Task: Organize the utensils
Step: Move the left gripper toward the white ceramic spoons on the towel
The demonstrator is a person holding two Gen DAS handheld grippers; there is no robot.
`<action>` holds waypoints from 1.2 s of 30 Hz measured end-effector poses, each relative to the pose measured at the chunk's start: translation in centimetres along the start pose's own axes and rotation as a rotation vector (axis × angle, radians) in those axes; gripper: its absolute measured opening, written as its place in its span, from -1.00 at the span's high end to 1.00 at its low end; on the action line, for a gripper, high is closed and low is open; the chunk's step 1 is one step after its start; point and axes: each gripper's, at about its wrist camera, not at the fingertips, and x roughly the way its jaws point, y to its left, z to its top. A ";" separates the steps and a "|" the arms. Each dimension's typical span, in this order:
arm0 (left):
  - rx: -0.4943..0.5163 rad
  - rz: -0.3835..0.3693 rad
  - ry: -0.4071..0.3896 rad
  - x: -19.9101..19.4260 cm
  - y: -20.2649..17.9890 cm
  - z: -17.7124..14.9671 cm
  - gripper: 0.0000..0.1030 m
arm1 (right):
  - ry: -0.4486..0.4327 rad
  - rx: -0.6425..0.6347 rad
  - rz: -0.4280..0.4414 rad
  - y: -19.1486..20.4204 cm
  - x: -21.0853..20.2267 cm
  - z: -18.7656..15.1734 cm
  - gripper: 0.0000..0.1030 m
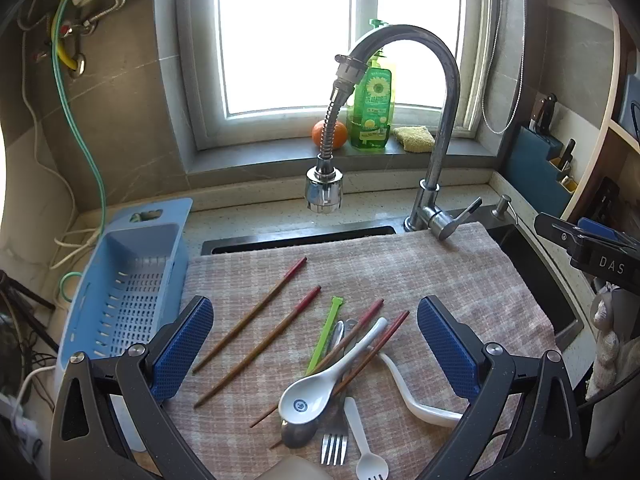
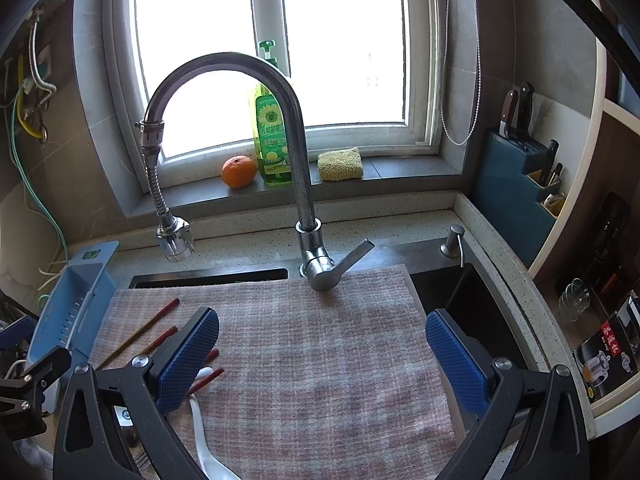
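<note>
- Your left claw [image 1: 314,354]: released, over the utensil pile [image 1: 336,380] on the cloth [image 1: 440,280]; blue basket [image 1: 132,288] at 9 o'clock.
- Your right claw [image 2: 322,354]: released, over bare cloth; only this view shows glasses [image 2: 574,298] at 3 o'clock.

Left gripper [image 1: 315,350]: jaws spread wide, blue pads at 9 and 3 o'clock of its own view, black linkages running down to 7 and 5 o'clock. Nothing between the pads.

Right gripper [image 2: 322,356]: jaws likewise wide apart, pads at 9 and 3 o'clock, holding nothing.

Each shows in the other's view: right gripper at 3 o'clock edge of left view; left gripper at 8 o'clock edge of right view. Well apart, both angled downward.
</note>
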 end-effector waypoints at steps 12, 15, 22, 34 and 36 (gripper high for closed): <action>0.002 0.000 0.001 0.1 -0.2 -0.4 -0.98 | 0.009 0.005 0.001 -0.1 0.1 -0.1 -0.98; -0.001 -0.001 -0.001 0.2 -0.2 -0.4 -0.98 | 0.010 0.006 0.001 -0.1 0.1 -0.1 -0.98; 0.002 -0.001 0.001 0.2 -0.2 -0.4 -0.98 | 0.011 0.005 0.002 -0.1 0.2 -0.2 -0.98; 0.001 0.000 0.002 0.0 -0.2 -0.3 -0.98 | 0.015 0.004 0.003 0.0 0.2 -0.4 -0.98; 0.001 0.000 0.002 0.0 -0.2 -0.4 -0.98 | 0.018 0.006 0.004 0.1 0.2 -0.6 -0.98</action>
